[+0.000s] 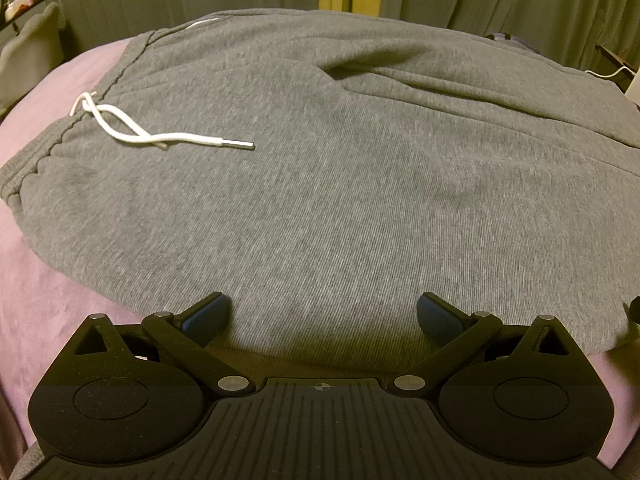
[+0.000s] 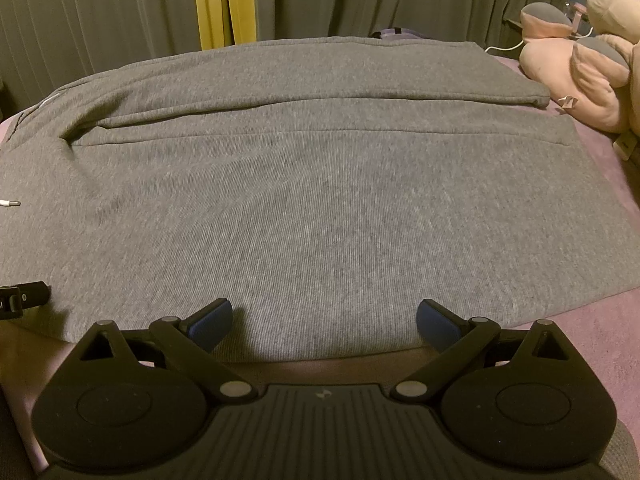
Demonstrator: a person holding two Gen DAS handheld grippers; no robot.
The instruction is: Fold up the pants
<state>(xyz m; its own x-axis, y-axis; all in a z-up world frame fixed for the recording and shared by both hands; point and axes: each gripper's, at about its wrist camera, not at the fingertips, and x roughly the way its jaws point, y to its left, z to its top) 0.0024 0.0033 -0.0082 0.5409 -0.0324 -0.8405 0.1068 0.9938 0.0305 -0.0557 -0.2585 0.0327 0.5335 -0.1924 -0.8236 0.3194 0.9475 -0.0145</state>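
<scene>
Green curtains [image 2: 120, 20] hang behind the bed [image 1: 48, 280], where the grey pants [image 1: 320, 184] lie flat, their near edge just ahead of both the left gripper [image 1: 323, 314] and the right gripper [image 2: 325, 320], whose jaws stand released and hold nothing. Their long axis runs across the jaws. The waistband with the white drawstring [image 1: 160, 136] points away to the left and the leg ends to the right, so the left gripper is nearer the waist and the right gripper nearer the legs.
</scene>
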